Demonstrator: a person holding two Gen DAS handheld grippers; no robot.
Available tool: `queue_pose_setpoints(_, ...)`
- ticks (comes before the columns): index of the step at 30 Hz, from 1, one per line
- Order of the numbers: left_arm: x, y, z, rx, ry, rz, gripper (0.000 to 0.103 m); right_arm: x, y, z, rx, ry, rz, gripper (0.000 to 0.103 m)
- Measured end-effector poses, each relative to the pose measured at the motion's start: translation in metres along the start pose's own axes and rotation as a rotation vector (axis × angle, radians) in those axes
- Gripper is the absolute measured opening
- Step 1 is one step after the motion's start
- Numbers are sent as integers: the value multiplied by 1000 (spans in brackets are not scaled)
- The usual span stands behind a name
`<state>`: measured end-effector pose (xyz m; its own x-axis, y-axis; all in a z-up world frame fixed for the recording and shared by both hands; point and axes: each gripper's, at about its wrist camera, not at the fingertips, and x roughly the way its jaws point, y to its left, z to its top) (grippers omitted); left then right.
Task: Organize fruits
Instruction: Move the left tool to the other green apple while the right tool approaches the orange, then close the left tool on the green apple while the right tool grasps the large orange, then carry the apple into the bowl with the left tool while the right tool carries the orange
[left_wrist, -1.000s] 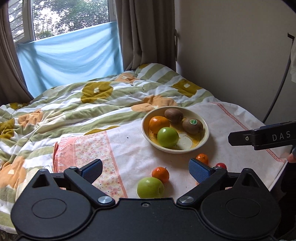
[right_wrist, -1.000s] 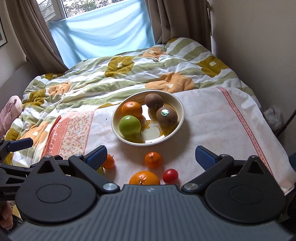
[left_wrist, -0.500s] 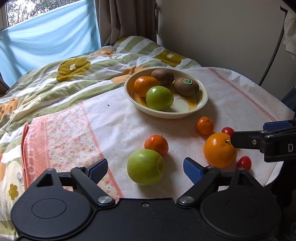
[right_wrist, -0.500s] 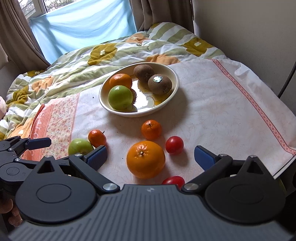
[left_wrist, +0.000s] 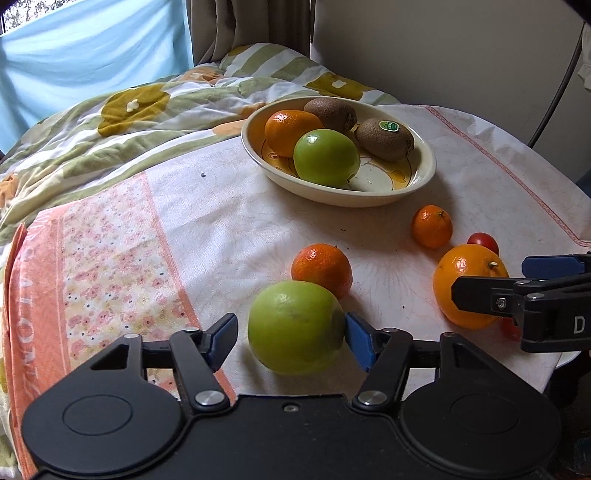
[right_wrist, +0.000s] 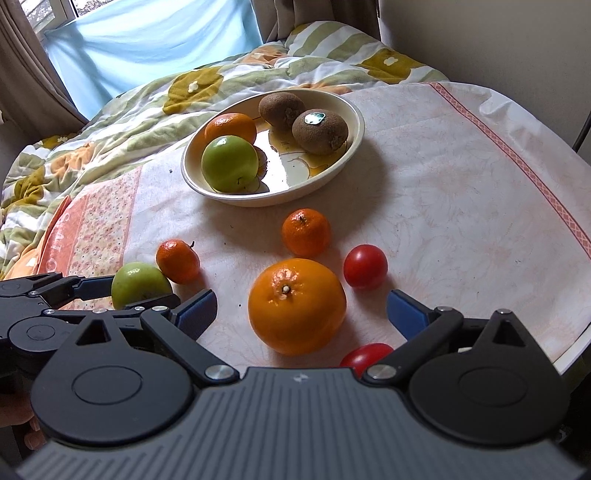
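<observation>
Left gripper: the left gripper (left_wrist: 291, 338) sat low over the near edge of the cloth, its jaws closing around the green apple (left_wrist: 295, 326); the right pad looked to touch the skin, the left pad was still apart from it, so no grip yet.
Green apple: it rested on the tablecloth (left_wrist: 221, 229), near and left of centre, touching or just beside a small mandarin (left_wrist: 321, 269) behind it.
Right gripper: the right gripper (right_wrist: 301, 312) stood wide open astride the large orange (right_wrist: 297, 304), both pads clear of it.
Large orange: near on the cloth, with a cherry tomato (right_wrist: 365, 266) just to its far right and another (right_wrist: 365, 358) at its near side.
Why so placed: each tool probably straddled one loose fruit so both could be lifted to the bowl (left_wrist: 424, 177), which lay farther off and already held an apple, an orange and two kiwis.
Orientation: both fruits were near round with no real long axis; the orange's stem end faced up and slightly toward the camera. The apple's stem was not visible.
</observation>
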<state>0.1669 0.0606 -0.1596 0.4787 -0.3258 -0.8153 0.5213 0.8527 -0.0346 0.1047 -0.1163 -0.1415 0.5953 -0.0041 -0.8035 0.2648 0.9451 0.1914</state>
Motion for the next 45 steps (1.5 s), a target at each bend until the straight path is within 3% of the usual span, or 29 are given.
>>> queue_pose_setpoints(14, -11, -1, -12, -59, -6, -3, 59, 12, -3, 0, -27, 34, 8, 103)
queue_pose_setpoints(29, -30, -1, -25, -98, -27, 32, 58, 29, 3, 0, -75, 66, 19, 79)
queue_pose_setpoints(45, -42, 0, -29, -132, -35, 41, 57, 19, 5, -1, -92, 52, 51, 78)
